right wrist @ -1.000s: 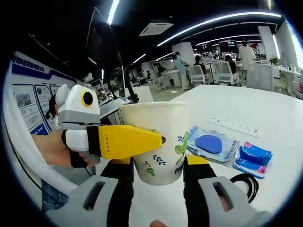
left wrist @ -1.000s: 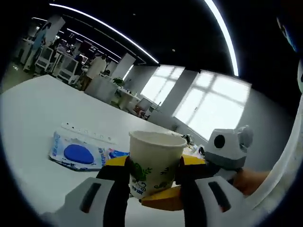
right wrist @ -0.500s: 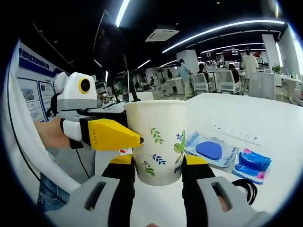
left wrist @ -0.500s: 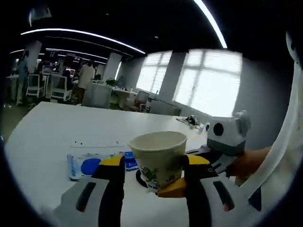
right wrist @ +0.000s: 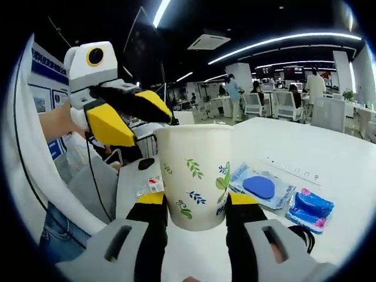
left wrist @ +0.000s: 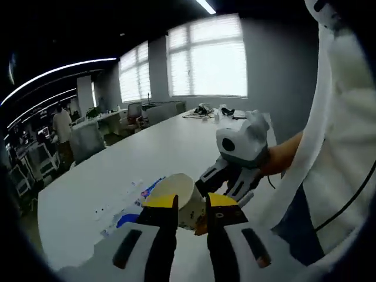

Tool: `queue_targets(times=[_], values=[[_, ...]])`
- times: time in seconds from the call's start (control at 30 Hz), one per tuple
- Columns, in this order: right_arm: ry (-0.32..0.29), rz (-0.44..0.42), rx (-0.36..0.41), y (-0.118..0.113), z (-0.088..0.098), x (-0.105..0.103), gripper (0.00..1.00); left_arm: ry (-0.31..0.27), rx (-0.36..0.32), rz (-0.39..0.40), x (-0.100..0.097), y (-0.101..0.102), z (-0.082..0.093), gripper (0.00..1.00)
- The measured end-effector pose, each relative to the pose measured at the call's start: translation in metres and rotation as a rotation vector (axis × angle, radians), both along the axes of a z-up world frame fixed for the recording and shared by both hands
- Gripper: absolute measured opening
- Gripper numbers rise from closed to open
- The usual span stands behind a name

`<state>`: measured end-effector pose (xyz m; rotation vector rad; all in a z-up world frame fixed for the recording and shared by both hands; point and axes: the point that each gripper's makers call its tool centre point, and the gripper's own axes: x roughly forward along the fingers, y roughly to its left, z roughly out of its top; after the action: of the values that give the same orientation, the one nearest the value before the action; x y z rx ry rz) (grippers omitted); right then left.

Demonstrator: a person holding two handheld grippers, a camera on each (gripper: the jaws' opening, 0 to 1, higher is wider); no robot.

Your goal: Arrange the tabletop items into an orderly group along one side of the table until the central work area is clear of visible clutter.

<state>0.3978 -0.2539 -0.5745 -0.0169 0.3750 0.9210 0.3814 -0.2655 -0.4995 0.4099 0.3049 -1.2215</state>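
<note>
A white paper cup [right wrist: 197,173] printed with green leaves stands upright between the jaws of my right gripper [right wrist: 194,205], which is shut on its lower half above the white table [right wrist: 335,141]. My left gripper [right wrist: 132,114] hangs up and to the left of the cup, clear of it, yellow fingers apart and holding nothing. In the left gripper view my left gripper [left wrist: 191,205] looks down at the cup [left wrist: 175,192], which the right gripper [left wrist: 205,197] holds from the right.
A blue-and-white packet [right wrist: 261,187], a blue and pink packet [right wrist: 308,205], a white power strip [right wrist: 291,167] and a black cable [right wrist: 305,235] lie on the table past the cup. A person's white sleeve [left wrist: 341,147] fills the right. People and chairs stand far back.
My left gripper has let go of the cup and pulled up and away from it. The cup stays in the right gripper, barely moved.
</note>
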Motion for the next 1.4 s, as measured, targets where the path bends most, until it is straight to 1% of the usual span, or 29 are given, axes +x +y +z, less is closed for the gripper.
queue_targets(times=[0.03,0.07,0.1,0.17,0.23,0.27,0.43,0.5,0.6,0.67,0.83,0.9,1.0,1.03,1.07,1.1,1.13,1.2,1.3,1.33,1.4], values=[[0.009,-0.017,-0.009,-0.002,-0.002,0.0,0.38,-0.009,0.006,-0.01,-0.001,-0.001,0.0,0.02],[0.002,-0.01,-0.019,-0.001,-0.002,-0.002,0.37,0.015,-0.004,-0.025,-0.004,-0.002,0.0,0.01],[0.006,-0.011,-0.009,-0.001,-0.002,-0.003,0.37,0.035,-0.01,-0.025,-0.006,-0.003,-0.001,0.01],[0.016,-0.011,-0.012,-0.001,-0.006,-0.005,0.38,0.053,-0.009,-0.03,-0.007,-0.004,-0.003,0.0],[0.013,0.004,-0.043,-0.001,-0.011,-0.008,0.38,0.065,0.04,-0.061,-0.013,-0.004,-0.01,0.0],[0.001,0.019,-0.072,0.001,-0.014,-0.009,0.38,0.068,0.071,-0.088,-0.018,-0.004,-0.014,0.0],[-0.007,0.038,-0.102,0.008,-0.02,-0.012,0.38,0.071,0.12,-0.116,-0.027,-0.007,-0.021,0.0],[-0.005,0.039,-0.107,0.009,-0.021,-0.011,0.37,0.093,0.125,-0.093,-0.027,-0.004,-0.023,0.0],[0.005,0.029,-0.102,0.007,-0.022,-0.009,0.37,0.071,0.122,-0.059,-0.019,0.0,-0.022,0.0],[0.01,0.018,-0.108,0.005,-0.024,-0.007,0.38,0.068,0.118,-0.03,-0.013,0.006,-0.02,0.0],[0.029,-0.017,-0.108,-0.006,-0.028,-0.002,0.45,0.064,0.093,0.023,0.0,0.017,-0.014,0.0],[0.031,-0.03,-0.102,-0.01,-0.028,-0.001,0.46,0.06,0.077,0.046,0.005,0.021,-0.011,0.0],[0.034,-0.044,-0.102,-0.016,-0.029,0.0,0.46,0.055,0.075,0.08,0.014,0.028,-0.01,0.0],[0.034,-0.05,-0.102,-0.018,-0.03,0.001,0.46,0.055,0.077,0.086,0.016,0.03,-0.01,0.0],[0.033,-0.059,-0.093,-0.021,-0.029,0.001,0.43,0.054,0.076,0.099,0.02,0.034,-0.009,0.0],[0.034,-0.057,-0.082,-0.023,-0.028,0.001,0.38,0.05,0.073,0.108,0.022,0.036,-0.008,0.0],[0.041,-0.055,-0.067,-0.024,-0.027,0.0,0.36,0.05,0.066,0.116,0.025,0.039,-0.005,0.0],[0.041,-0.076,-0.065,-0.029,-0.028,0.001,0.39,0.048,0.046,0.134,0.029,0.043,-0.001,0.0],[0.053,-0.094,-0.072,-0.035,-0.032,0.002,0.44,0.031,0.073,0.153,0.036,0.05,-0.002,0.0],[0.06,-0.103,-0.073,-0.039,-0.034,0.002,0.44,0.004,0.129,0.175,0.044,0.061,-0.006,0.0],[0.077,-0.119,-0.059,-0.045,-0.036,0.001,0.44,-0.001,0.173,0.199,0.055,0.074,-0.012,0.0]])
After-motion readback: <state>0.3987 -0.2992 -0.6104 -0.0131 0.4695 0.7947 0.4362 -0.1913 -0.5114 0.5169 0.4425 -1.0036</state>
